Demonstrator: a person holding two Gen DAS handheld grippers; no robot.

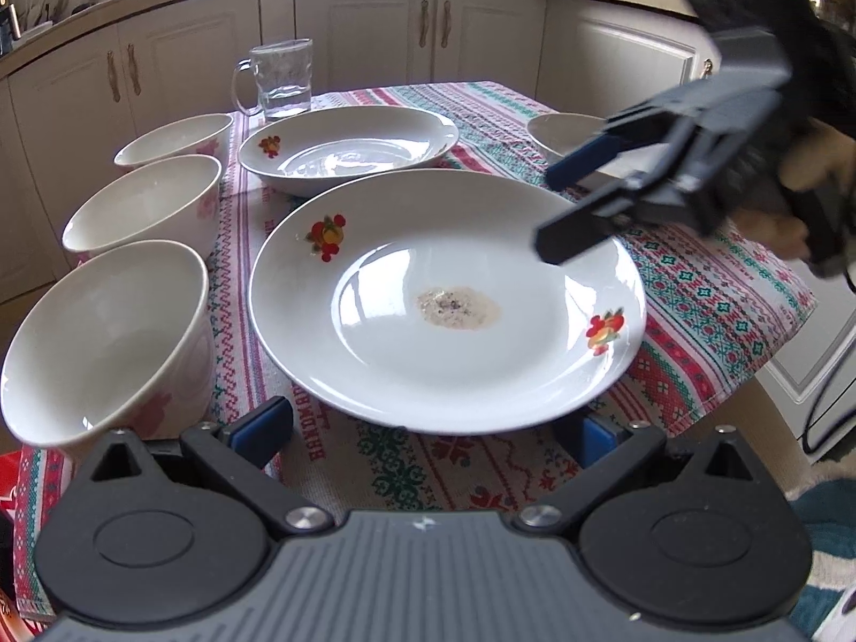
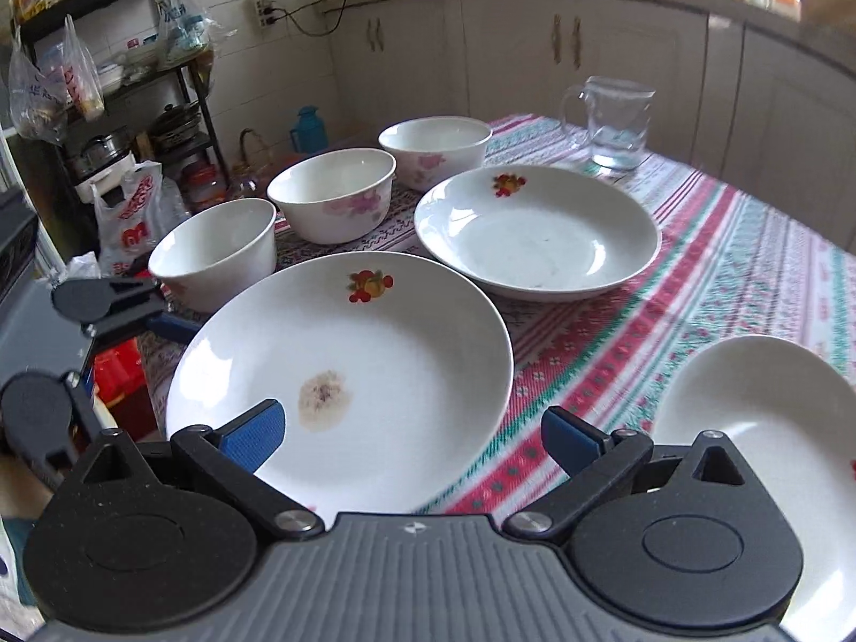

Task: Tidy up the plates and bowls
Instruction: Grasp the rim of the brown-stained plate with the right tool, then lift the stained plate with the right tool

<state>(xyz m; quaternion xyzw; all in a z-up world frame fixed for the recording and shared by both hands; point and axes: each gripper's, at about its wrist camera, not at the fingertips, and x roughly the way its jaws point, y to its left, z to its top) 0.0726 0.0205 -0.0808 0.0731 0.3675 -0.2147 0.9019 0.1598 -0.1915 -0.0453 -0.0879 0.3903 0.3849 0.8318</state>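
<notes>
Both your left gripper (image 1: 428, 430) and right gripper (image 2: 412, 430) are spread wide, grasping nothing. Between them sits the glossy round stained plate (image 1: 449, 321) on woven cloth (image 1: 711, 310).

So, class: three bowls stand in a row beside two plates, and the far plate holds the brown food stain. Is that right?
Not quite. The brown stain lies in the near plate, not the far plate, as the left wrist view shows. The three bowls do stand in a row beside the plates.
</notes>
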